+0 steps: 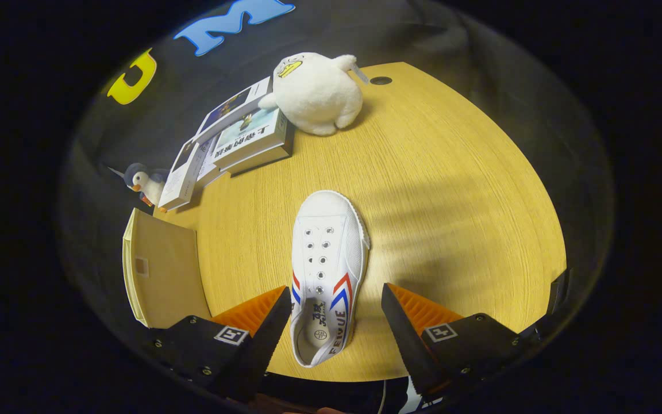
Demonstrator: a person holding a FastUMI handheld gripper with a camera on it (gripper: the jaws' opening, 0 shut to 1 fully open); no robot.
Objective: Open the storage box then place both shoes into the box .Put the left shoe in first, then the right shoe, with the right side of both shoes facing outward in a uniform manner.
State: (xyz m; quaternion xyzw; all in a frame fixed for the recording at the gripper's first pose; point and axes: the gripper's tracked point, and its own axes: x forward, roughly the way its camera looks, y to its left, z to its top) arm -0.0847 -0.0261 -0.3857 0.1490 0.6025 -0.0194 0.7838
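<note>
Spreading across most of the scene, the wooden table [451, 190] carries everything. At its left edge stands a pale box flap or lid [161, 276], probably the storage box, though its body is cut off and I cannot tell whether it is open. Beyond the fingers lie a stack of books [239, 141], with a white plush toy [316, 92] beside them and a small penguin toy [144, 183] at the table's far left edge. One white shoe [326, 270] lies flat with its toe pointing away, its heel end between the fingers. The gripper [334, 316] is spread wide, both fingers clear of the shoe's sides and pinching nothing.

Closing here could go wrong: the soft canvas walls may fold inward and let the shoe slip or twist, spoiling the required facing. Whether this is the left or right shoe is hard to judge. The heel partly hides behind the left finger.
</note>
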